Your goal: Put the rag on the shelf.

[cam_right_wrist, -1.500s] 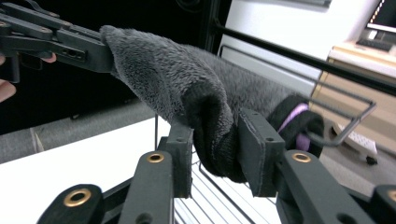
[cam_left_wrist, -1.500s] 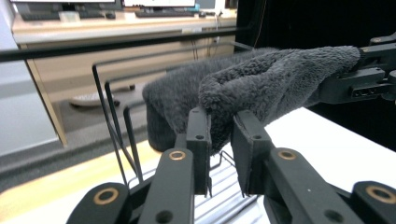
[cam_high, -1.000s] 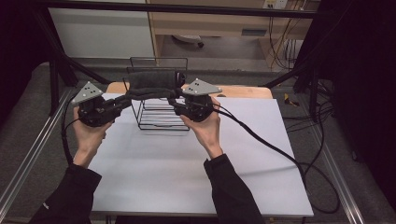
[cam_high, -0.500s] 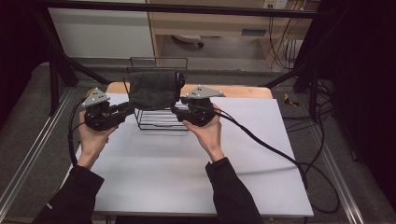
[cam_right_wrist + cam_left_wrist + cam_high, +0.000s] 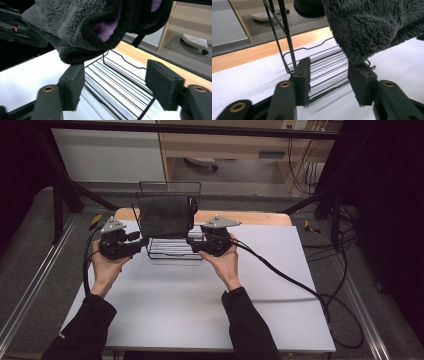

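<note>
Towel [image 5: 165, 216] hangs draped over the wire rack [image 5: 172, 249] at twelve o'clock on the table [image 5: 200, 305], so the hanging looks done; left gripper [image 5: 141, 241] and right gripper [image 5: 192, 245] jaws have just been opening, released, nothing pinched; only pulling back remains

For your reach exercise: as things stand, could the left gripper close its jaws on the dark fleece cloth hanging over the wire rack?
Probably yes. The left gripper, whose jaws have just been opening, stands right below the cloth. The hanging corner dips near the gap, with nothing gripped. The wire rack stands beside one jaw, not between.
</note>
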The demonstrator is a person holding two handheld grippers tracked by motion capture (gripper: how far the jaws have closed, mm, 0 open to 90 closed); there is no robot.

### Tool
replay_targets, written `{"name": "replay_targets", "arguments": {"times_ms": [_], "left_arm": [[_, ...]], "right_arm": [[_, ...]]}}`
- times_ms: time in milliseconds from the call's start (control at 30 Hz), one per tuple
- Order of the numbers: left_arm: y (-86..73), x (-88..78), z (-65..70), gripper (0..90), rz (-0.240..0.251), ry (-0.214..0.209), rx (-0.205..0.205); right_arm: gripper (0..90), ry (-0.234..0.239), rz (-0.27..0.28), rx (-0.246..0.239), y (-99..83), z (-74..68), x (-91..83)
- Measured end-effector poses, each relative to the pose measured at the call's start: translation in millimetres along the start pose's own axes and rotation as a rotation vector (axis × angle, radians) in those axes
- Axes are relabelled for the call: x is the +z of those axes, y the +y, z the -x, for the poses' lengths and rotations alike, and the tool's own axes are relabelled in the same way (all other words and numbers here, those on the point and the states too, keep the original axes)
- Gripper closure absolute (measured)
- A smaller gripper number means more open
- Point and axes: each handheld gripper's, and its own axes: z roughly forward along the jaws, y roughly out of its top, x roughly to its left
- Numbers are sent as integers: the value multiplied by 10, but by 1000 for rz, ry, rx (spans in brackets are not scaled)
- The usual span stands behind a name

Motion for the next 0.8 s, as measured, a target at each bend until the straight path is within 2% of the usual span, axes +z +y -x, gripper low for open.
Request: {"name": "replay_targets", "arguments": {"times_ms": [267, 467, 600, 800], "left_arm": [[-53, -79, 63, 352, -23, -11, 15], [-151, -111, 103, 244, -65, -40, 19], [-227, -135, 126, 193, -75, -55, 18], [-368, -167, 166, 113, -93, -57, 49]], "right_arm": [[137, 55, -14, 12, 24, 4, -180], [86, 86, -34, 32, -11, 54, -371], [53, 64, -60, 27, -77, 127, -514], [9, 29, -93, 41, -220, 249, -743]]}}
